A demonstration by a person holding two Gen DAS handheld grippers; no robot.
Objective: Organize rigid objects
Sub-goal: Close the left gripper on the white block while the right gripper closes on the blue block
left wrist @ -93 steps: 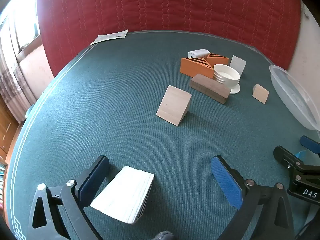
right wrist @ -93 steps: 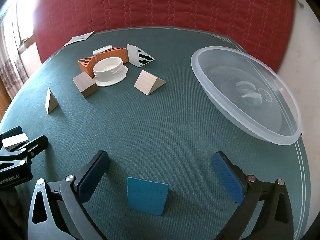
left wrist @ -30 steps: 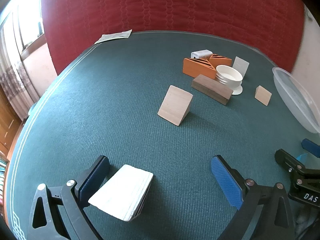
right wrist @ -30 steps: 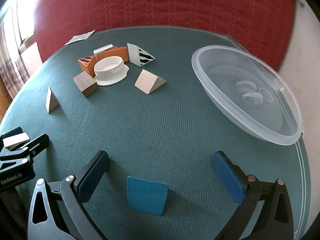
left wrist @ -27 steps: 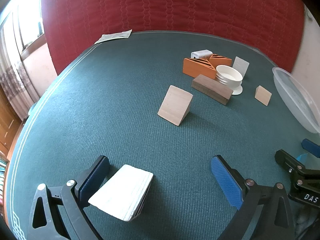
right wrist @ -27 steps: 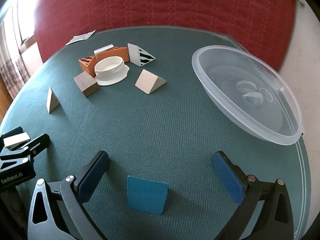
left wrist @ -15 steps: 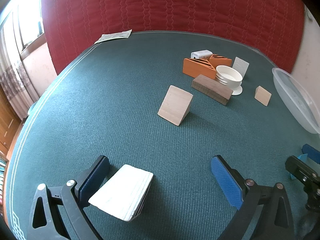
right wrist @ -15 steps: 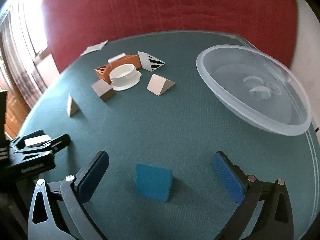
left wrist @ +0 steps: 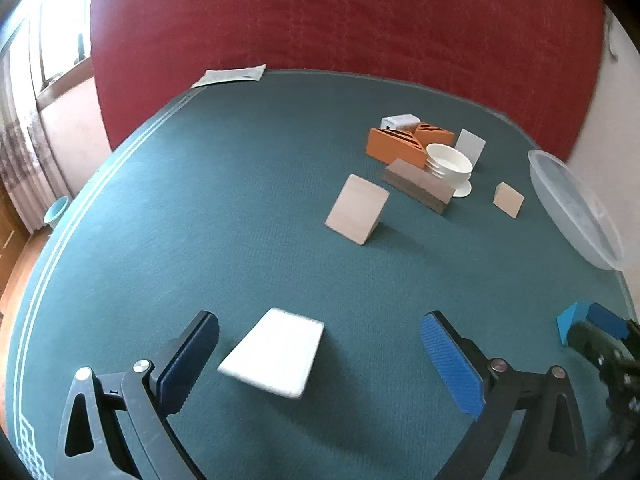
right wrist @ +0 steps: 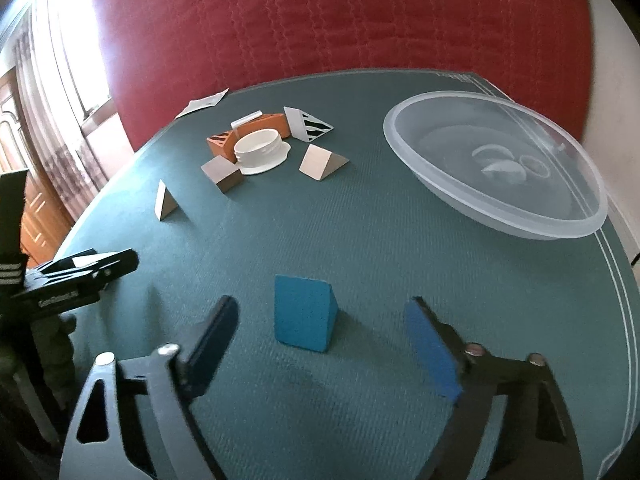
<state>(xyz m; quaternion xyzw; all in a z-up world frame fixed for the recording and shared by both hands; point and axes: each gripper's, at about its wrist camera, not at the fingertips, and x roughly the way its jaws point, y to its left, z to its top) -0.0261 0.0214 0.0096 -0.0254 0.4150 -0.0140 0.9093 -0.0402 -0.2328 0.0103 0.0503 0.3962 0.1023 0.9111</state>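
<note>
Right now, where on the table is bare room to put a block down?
Bare cloth lies between the blue wedge and the clear bowl, and left of the tan wedge. It is crowded around the white cup.

Bare felt (right wrist: 380, 240) ahead, block cluster (right wrist: 260, 148) far left, bowl (right wrist: 496, 168) right

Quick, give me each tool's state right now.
Left tool: open, white block between its jaws, untouched.
Right tool: open, jaws have just been closing, blue block between them, not gripped.

Nine blocks (right wrist: 305, 312), one white cup (right wrist: 261, 152), one bowl (right wrist: 496, 216).
</note>
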